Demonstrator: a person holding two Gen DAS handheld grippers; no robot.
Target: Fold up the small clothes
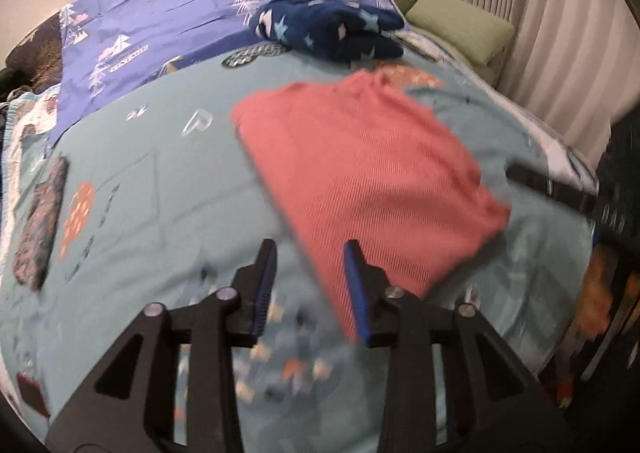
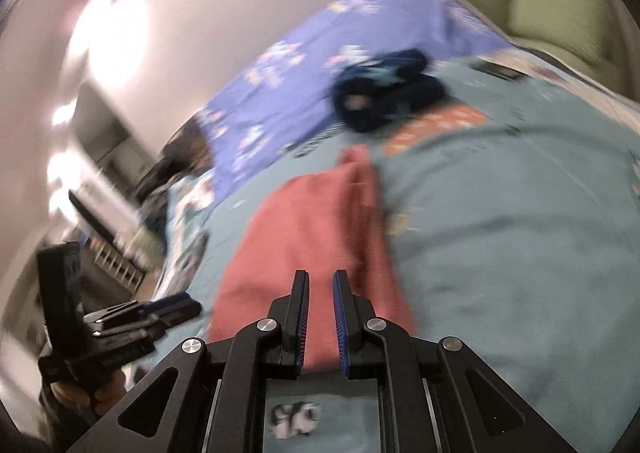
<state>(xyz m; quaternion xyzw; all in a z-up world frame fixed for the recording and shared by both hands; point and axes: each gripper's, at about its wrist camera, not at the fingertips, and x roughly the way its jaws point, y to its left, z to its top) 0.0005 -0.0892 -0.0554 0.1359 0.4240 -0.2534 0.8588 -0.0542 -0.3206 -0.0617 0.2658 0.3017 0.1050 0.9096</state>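
Both grippers hover over the bed — neither holding cloth.

The left gripper tilts steeply down over the teal bedspread, jaws partly apart with nothing between them; the folded pink garment lies flat toward its one o'clock. The right gripper angles down more gently, jaws narrow and empty, the pink garment at its twelve — a navy star-print bundle sits farther back.
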